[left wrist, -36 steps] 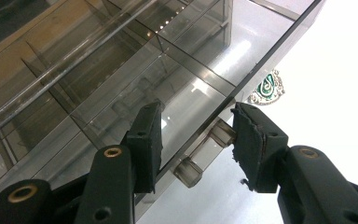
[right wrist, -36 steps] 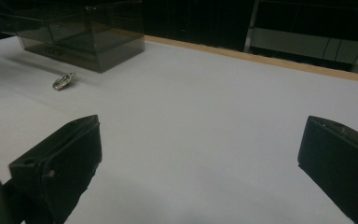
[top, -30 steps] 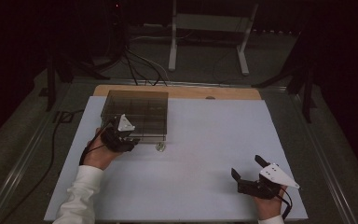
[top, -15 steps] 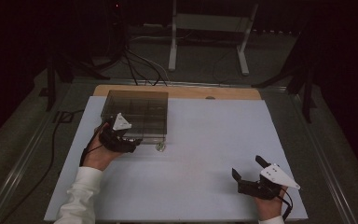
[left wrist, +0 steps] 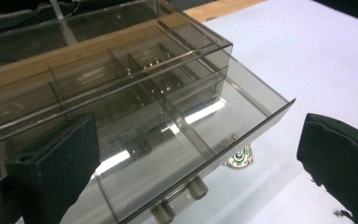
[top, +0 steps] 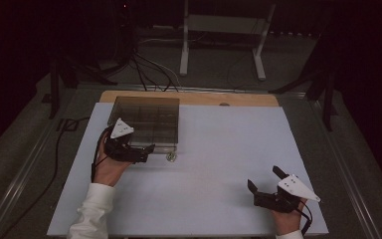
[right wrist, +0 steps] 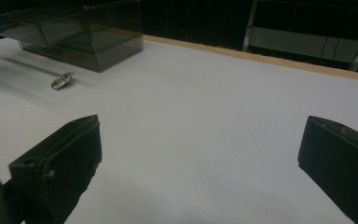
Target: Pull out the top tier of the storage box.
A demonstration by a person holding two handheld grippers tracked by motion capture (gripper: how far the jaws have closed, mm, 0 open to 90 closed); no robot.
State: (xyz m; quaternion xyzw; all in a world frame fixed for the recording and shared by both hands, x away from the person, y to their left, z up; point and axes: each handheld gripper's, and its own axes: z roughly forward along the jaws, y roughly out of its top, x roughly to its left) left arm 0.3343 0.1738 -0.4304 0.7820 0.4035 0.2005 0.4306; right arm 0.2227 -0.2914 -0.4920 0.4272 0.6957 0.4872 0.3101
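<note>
Drawer pulled out, seemingly empty; left gripper fingers just spread, right gripper spread.

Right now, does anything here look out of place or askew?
Yes: a small green-and-metal trinket lies loose on the white mat, just outside the smoky plastic organizer box, whose drawer stands pulled out.

Dim, underexposed light; only the pale table reads clearly, the room behind it sinking into black. Bright glare streaks lie on the smoky clear drawer box (likely overhead lamps). Soft shadows beside the box; near jaws look blurred.
</note>
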